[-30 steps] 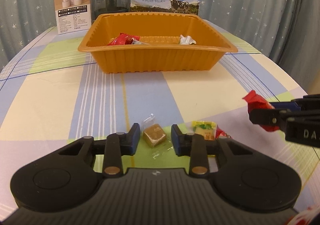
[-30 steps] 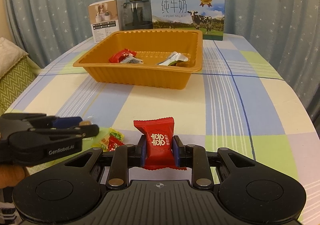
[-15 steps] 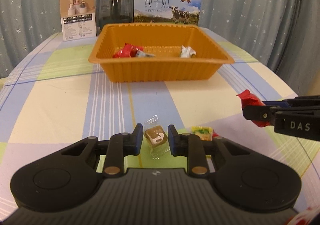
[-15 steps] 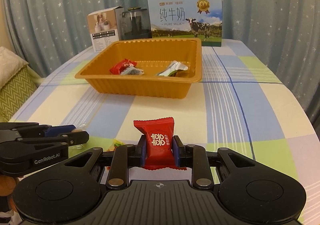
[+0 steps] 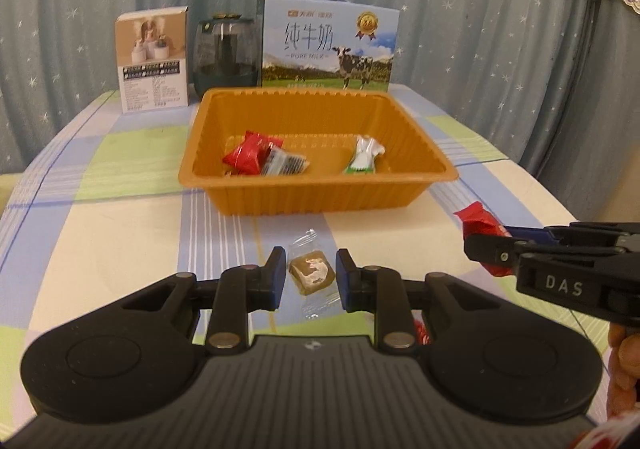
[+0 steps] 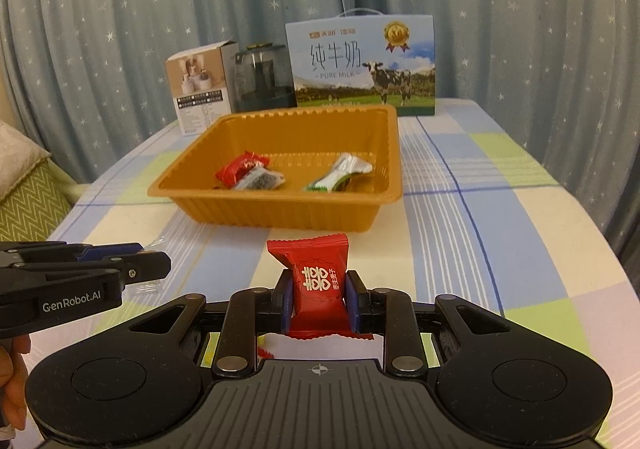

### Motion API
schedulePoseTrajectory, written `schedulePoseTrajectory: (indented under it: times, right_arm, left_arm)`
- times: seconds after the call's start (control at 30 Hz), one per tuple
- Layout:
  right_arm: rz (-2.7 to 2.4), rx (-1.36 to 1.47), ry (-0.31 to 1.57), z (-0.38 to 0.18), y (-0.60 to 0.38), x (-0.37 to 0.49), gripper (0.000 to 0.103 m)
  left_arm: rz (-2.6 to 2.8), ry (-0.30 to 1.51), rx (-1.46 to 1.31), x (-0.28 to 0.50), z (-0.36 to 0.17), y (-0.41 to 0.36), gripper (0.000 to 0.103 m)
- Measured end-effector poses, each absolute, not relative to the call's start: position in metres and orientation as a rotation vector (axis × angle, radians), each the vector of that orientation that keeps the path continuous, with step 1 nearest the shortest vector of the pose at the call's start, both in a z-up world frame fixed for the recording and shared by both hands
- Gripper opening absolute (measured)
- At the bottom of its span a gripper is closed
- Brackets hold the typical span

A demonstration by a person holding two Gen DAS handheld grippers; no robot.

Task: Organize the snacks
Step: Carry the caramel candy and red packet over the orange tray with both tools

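My left gripper [image 5: 312, 262] is shut on a brown candy in a clear wrapper [image 5: 311, 276] and holds it off the checked tablecloth. In the right wrist view my right gripper [image 6: 319, 285] is shut on a red wrapped candy [image 6: 310, 255], upright between the pads. Each gripper shows in the other's view: the right gripper [image 5: 480, 245] with its red candy [image 5: 478, 219], and the left gripper [image 6: 152, 265] at the left edge. Ahead stands the orange tray [image 5: 320, 201], holding a red candy [image 5: 246, 157], a dark packet [image 5: 286, 165] and a green-white packet [image 5: 364, 157].
Behind the tray stand a milk carton box [image 5: 328, 45], a dark jar [image 5: 226, 53] and a small product box [image 5: 154, 61], with a starred curtain beyond. A red candy [image 5: 420, 331] peeks from under my left gripper. A cushioned seat [image 6: 24, 201] lies left of the table.
My left gripper's jaws closed on the brown candy and rose with it. The yellow-green candy on the table slid out of sight below. The right gripper kept its hold on the red candy.
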State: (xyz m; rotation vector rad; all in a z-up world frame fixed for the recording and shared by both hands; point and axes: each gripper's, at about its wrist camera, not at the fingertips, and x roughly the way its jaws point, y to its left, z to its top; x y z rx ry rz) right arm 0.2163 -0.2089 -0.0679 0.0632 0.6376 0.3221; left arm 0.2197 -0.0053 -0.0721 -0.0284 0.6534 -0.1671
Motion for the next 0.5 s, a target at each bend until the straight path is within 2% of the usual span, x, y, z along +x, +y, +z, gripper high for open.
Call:
schedulePoseTrajectory:
  times: [0.5]
  right_arm:
    - [0.315, 0.076, 0.533, -0.038, -0.195, 0.244, 0.027]
  left_arm:
    - [-0.196, 0.59, 0.008, 0.268, -0.046, -0.002, 0.024]
